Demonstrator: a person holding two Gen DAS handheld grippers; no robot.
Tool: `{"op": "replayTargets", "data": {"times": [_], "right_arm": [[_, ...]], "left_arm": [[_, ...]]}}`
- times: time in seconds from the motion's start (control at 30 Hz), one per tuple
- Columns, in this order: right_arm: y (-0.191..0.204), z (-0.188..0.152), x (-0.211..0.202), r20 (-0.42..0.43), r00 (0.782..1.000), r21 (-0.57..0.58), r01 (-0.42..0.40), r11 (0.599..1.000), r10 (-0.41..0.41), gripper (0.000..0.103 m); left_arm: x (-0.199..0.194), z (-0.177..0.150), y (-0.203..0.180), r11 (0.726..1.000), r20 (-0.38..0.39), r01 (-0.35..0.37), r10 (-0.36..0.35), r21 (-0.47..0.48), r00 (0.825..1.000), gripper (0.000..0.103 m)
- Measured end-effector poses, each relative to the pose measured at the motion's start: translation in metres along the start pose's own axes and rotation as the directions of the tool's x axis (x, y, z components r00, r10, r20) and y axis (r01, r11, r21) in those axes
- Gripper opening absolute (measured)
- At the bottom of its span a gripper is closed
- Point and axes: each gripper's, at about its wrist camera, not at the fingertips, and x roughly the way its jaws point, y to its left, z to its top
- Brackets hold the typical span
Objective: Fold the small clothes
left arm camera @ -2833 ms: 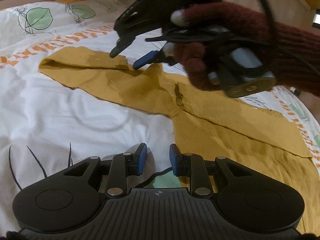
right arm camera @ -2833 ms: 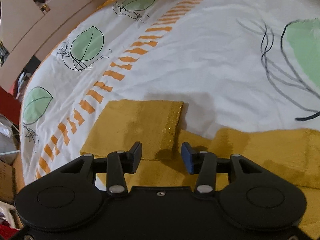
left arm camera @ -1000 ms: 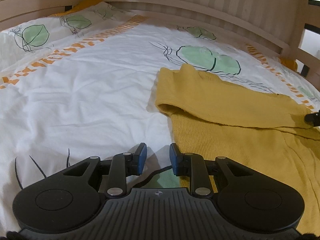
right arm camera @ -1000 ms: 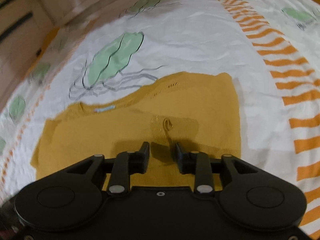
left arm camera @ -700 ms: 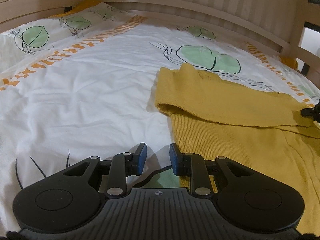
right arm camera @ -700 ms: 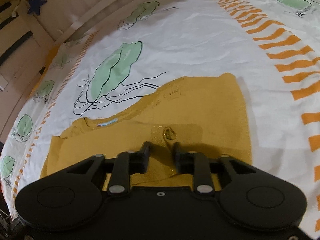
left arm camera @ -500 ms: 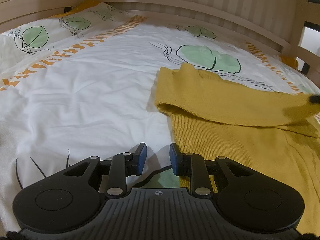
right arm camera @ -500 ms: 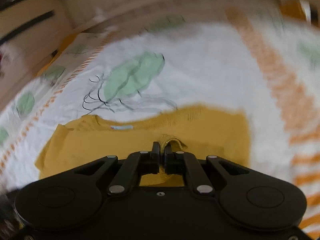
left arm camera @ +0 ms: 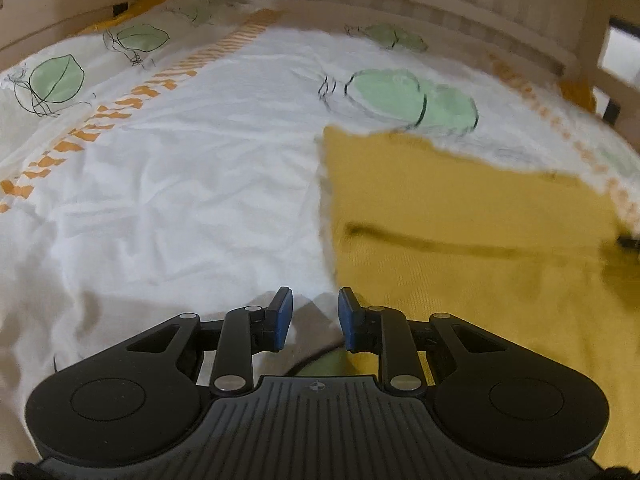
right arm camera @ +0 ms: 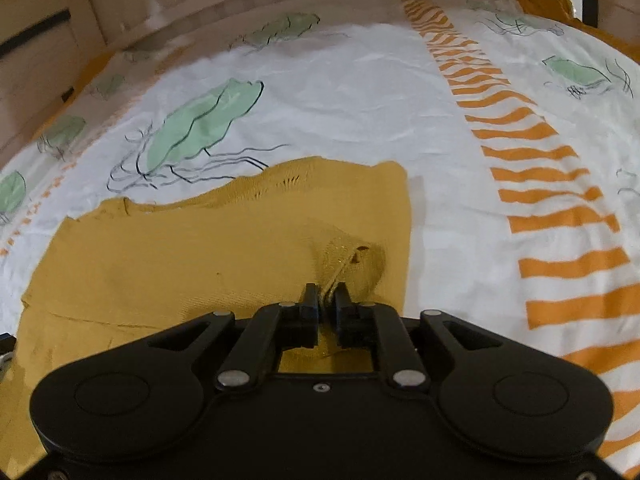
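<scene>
Mustard knit top [right arm camera: 192,264] spread flat on leaf-print bed sheet [left arm camera: 168,184], right tool [right arm camera: 327,294] pinching a bunched fold near its right edge, jaws easing apart, left tool [left arm camera: 314,314] spread, empty, just off the top's left edge

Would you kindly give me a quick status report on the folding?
Right tool pinching mustard-yellow knit top, jaws easing apart. Left tool open, empty. Nothing in the way.
</scene>
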Motion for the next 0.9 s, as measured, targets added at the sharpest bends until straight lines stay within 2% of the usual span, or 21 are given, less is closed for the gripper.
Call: {"op": "replayTargets", "data": {"times": [0.13, 0.23, 0.3, 0.4, 0.5, 0.63, 0.67, 0.7, 0.73, 0.83, 0.9], "right_arm": [[-0.006, -0.002, 0.0, 0.027, 0.999, 0.048, -0.029, 0.998, 0.028, 0.019], [-0.011, -0.002, 0.001, 0.035, 0.998, 0.075, -0.048, 0.996, 0.045, 0.021], [-0.013, 0.0, 0.001, 0.034, 0.998, 0.089, -0.058, 0.994, 0.055, 0.029], [-0.014, 0.004, 0.002, 0.033, 0.997, 0.102, -0.066, 0.993, 0.063, 0.037], [-0.014, 0.008, 0.004, 0.033, 0.997, 0.103, -0.066, 0.993, 0.063, 0.044], [-0.013, 0.017, 0.011, 0.023, 0.997, 0.103, -0.076, 0.992, 0.074, 0.046], [-0.011, 0.019, 0.012, 0.027, 0.997, 0.101, -0.074, 0.992, 0.072, 0.041], [-0.009, 0.021, 0.012, 0.037, 0.997, 0.094, -0.069, 0.993, 0.066, 0.018], [-0.006, 0.023, 0.011, 0.051, 0.997, 0.077, -0.069, 0.995, 0.065, 0.012], [0.009, 0.024, -0.003, 0.149, 0.988, -0.03, -0.032, 0.999, 0.036, 0.01], [0.01, 0.024, -0.003, 0.158, 0.987, -0.049, 0.025, 0.998, -0.017, 0.012]], "left_arm": [[0.0, 0.029, -0.014, 1.0, 0.039, 0.018, -0.019, 0.023, 0.999, 0.024], [0.014, 0.047, -0.023, 0.999, 0.051, 0.026, -0.027, 0.033, 0.998, 0.025], [0.031, 0.054, -0.025, 1.0, 0.035, 0.019, -0.02, 0.01, 0.999, 0.025], [0.058, 0.057, -0.023, 0.999, -0.013, 0.006, -0.006, -0.037, 1.0, 0.025], [0.084, 0.051, -0.018, 0.999, -0.067, -0.035, 0.033, -0.029, 0.997, 0.028], [0.084, 0.041, -0.017, 0.999, -0.014, -0.024, 0.024, 0.023, 1.0, 0.029], [0.083, 0.04, -0.018, 0.999, -0.008, -0.024, 0.024, 0.028, 1.0, 0.029], [0.082, 0.038, -0.018, 0.999, -0.003, -0.023, 0.023, 0.03, 1.0, 0.029], [0.081, 0.038, -0.017, 0.999, 0.001, -0.02, 0.02, 0.031, 1.0, 0.029], [0.081, 0.038, -0.016, 1.0, 0.007, -0.009, 0.009, 0.015, 1.0, 0.029], [0.082, 0.038, -0.015, 1.0, 0.009, -0.005, 0.005, 0.007, 1.0, 0.029]]}}
